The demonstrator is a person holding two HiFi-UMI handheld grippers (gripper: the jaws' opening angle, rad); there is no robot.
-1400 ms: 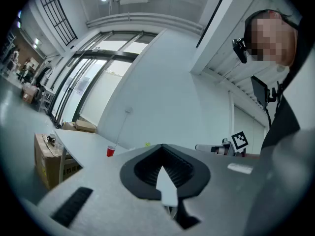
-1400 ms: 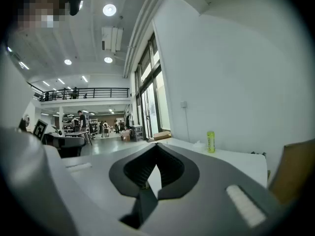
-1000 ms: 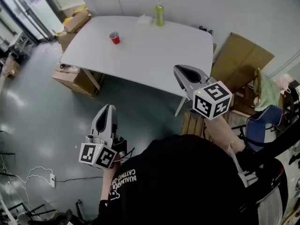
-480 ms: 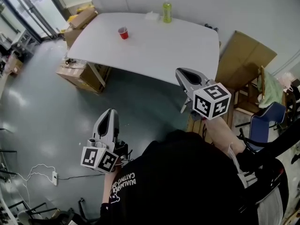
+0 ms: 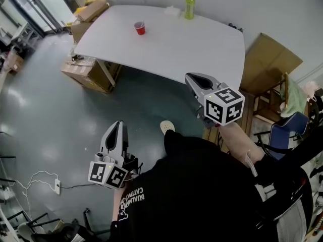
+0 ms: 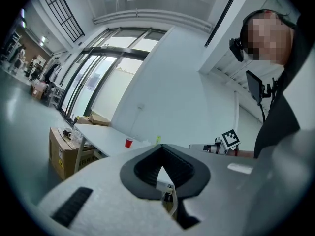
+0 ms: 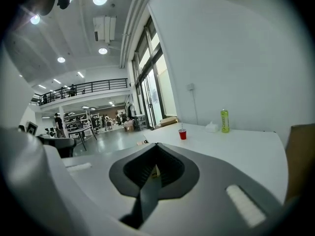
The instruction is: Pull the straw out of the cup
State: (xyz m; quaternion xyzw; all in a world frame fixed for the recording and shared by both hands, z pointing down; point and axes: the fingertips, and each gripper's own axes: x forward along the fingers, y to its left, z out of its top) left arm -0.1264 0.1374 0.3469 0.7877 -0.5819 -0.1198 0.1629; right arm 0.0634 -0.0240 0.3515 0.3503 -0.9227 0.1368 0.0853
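Grey, glossy floor takes up most of the head view, and at its far side a wide white table point(image 5: 202, 44) is seen with the red cup point(image 5: 140, 28) set near its far left corner. In the right gripper view a thin straw point(image 7: 182, 126) appears to rise from the cup, though it is too small to be made out with certainty. A green bottle point(image 5: 189, 7) and a pale tissue pack point(image 5: 172, 11) are placed along the far edge, well apart from the cup. Cardboard boxes point(image 5: 86, 73) are stacked under the left end of the table, and a flattened cardboard sheet point(image 5: 267, 64) is leaned at its right. The left gripper point(image 5: 118, 125) is held low and close to the body over open floor, and the right gripper point(image 5: 192, 79) is held higher, near the table's near right corner; both are pointed toward the table. In each gripper's own view the jaws are seen brought together with nothing between them, which fits a carrying posture in which nothing is to be gripped yet. The cup is well out of reach of either gripper, so the task is judged not to have begun. An approach to the table is called for, then a pinch on the straw, most likely with the cup steadied by the other gripper, since a light cup may tip or be dragged along.
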